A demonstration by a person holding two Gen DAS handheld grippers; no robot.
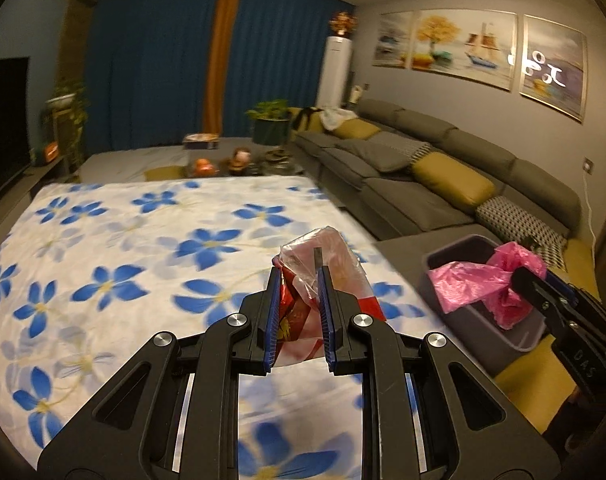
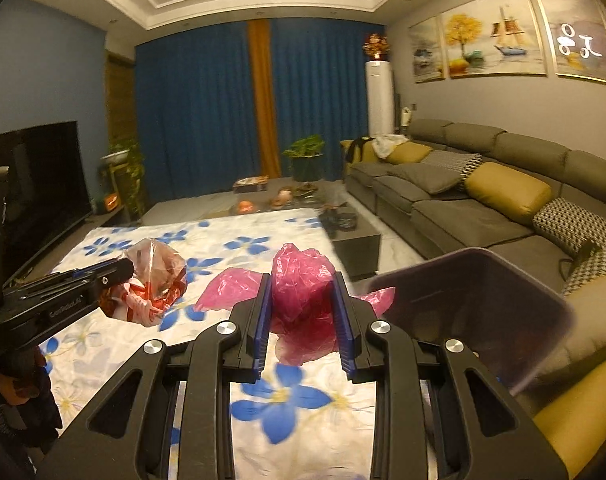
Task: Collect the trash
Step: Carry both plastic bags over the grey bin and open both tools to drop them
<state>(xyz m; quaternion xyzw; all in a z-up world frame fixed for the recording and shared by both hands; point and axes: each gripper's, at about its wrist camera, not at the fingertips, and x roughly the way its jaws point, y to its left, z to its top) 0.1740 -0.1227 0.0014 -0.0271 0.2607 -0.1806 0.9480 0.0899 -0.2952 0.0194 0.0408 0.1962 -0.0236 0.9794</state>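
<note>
Between the blue pads of the right hand-held gripper (image 2: 305, 312) a pink bag (image 2: 301, 280) is clamped; a red-and-clear wrapper (image 1: 303, 280) is clamped by the left hand-held gripper (image 1: 299, 316). Both are carried above the flowered bench (image 1: 103, 240); release into the grey bin (image 1: 503, 320) beyond seems called for next.

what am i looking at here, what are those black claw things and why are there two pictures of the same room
Each black claw is a hand-held gripper with a fisheye camera looking along its two blue-padded fingers, one picture per hand. The left gripper is shut on a crumpled red and clear wrapper. The right gripper is shut on a pink plastic bag. Below them lies a flowered cloth. A grey bin stands to the right, beside the sofa. Each gripper also shows at the edge of the other's picture.
</note>
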